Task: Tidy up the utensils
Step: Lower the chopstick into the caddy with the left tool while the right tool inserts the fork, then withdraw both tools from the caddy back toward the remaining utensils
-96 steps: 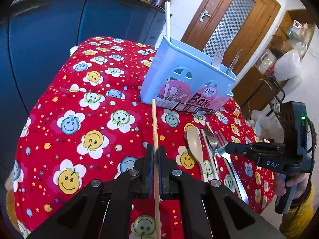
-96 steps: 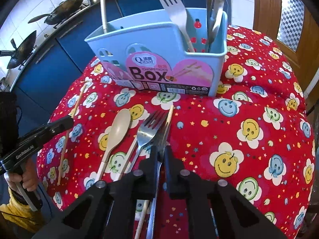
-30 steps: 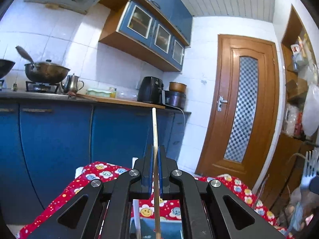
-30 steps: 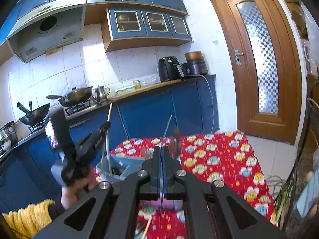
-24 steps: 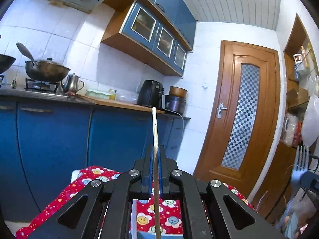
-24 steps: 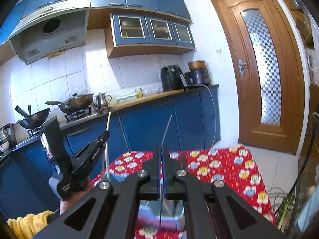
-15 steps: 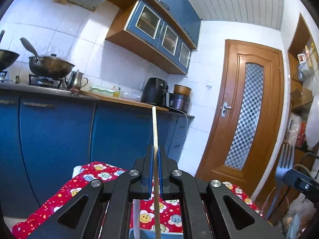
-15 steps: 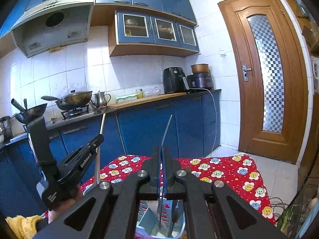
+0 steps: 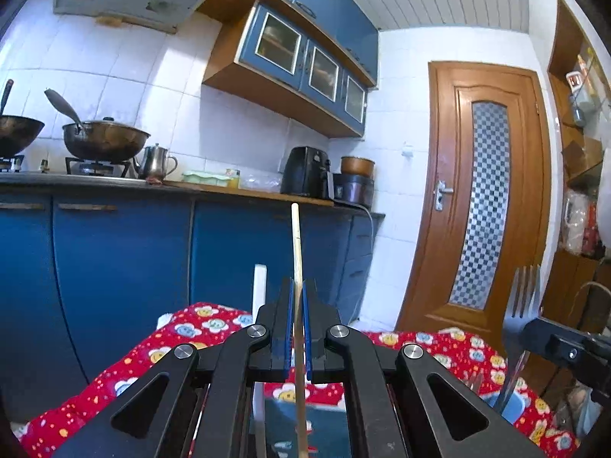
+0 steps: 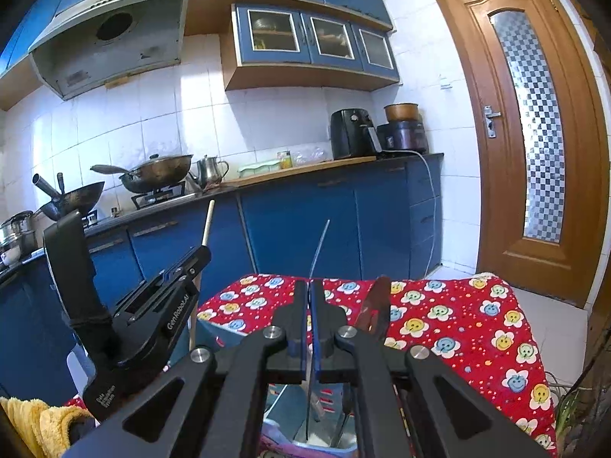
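My left gripper (image 9: 297,328) is shut on a wooden chopstick (image 9: 296,252) held upright, its lower end over the light blue utensil box (image 9: 305,427). A white chopstick (image 9: 259,286) stands in that box. My right gripper (image 10: 309,328) is shut on a metal fork (image 10: 319,248), seen edge-on, its lower end inside the box (image 10: 313,435). The fork's tines (image 9: 523,297) show at the right of the left wrist view. The left gripper with its chopstick (image 10: 204,229) shows at the left of the right wrist view.
The box stands on a table with a red smiley-flower cloth (image 10: 458,328). A brown utensil handle (image 10: 372,309) sticks up from the box. Blue kitchen cabinets (image 9: 114,267), a counter with pans and a wooden door (image 10: 534,152) lie behind.
Both grippers lifted their utensils off the table, turned them upright and brought them over the box. In the last second both have lowered slightly, the fork end entering the box.
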Demonstrator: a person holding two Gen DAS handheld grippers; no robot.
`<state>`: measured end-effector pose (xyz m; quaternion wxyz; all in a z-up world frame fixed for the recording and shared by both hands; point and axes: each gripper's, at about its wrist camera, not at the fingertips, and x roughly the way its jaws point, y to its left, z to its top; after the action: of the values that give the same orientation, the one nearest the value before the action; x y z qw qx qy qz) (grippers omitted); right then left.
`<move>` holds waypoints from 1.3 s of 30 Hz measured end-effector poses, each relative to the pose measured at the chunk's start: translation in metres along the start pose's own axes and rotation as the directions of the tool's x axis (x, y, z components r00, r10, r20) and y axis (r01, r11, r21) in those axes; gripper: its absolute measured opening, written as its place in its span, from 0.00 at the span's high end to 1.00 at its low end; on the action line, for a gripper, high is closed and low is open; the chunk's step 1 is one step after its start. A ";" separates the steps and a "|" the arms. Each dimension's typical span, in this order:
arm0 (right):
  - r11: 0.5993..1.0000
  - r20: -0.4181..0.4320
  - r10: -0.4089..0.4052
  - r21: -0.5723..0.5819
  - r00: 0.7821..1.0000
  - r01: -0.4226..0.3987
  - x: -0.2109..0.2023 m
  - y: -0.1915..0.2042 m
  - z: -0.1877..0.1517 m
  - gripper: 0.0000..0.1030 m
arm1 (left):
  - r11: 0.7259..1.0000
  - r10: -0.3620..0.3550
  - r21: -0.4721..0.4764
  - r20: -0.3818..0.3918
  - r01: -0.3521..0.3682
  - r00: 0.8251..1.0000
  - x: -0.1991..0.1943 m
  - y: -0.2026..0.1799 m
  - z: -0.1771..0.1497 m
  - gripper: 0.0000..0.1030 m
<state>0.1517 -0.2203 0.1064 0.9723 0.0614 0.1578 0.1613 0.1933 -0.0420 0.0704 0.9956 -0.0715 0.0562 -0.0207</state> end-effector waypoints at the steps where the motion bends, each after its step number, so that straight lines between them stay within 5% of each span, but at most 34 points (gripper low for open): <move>1: 1.000 -0.013 0.002 0.003 1.000 -0.002 0.001 0.000 -0.001 0.97 | 1.000 -0.005 0.008 -0.018 0.006 1.000 0.000 0.000 -0.002 0.96; 12: 0.997 -0.108 0.031 0.076 0.994 -0.023 0.007 -0.002 -0.012 0.95 | 0.999 -0.047 0.022 -0.131 0.050 0.990 -0.009 0.007 -0.010 0.96; 16: 0.993 -0.095 0.054 0.112 0.994 -0.043 -0.002 -0.005 -0.010 0.94 | 0.997 -0.070 0.031 -0.157 0.076 0.985 -0.013 0.008 -0.012 0.96; 20: 0.991 -0.074 0.060 0.120 0.995 -0.051 -0.012 -0.004 -0.008 0.83 | 0.994 -0.090 0.041 -0.169 0.098 0.981 -0.020 0.009 -0.013 0.96; 25: 0.988 -0.067 0.061 0.149 0.996 -0.050 -0.025 -0.007 -0.011 0.82 | 0.991 -0.115 0.042 -0.199 0.126 0.973 -0.028 0.009 -0.009 0.85; 39: 0.980 -0.099 0.016 0.200 0.995 0.005 -0.069 -0.011 -0.022 0.80 | 0.982 -0.149 0.073 -0.251 0.172 0.956 -0.079 0.020 0.003 0.83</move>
<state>0.0854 -0.2519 0.1035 0.9516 0.1511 0.2217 0.1502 0.1160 -0.0177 0.0794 0.9784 -0.0258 0.1715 -0.1127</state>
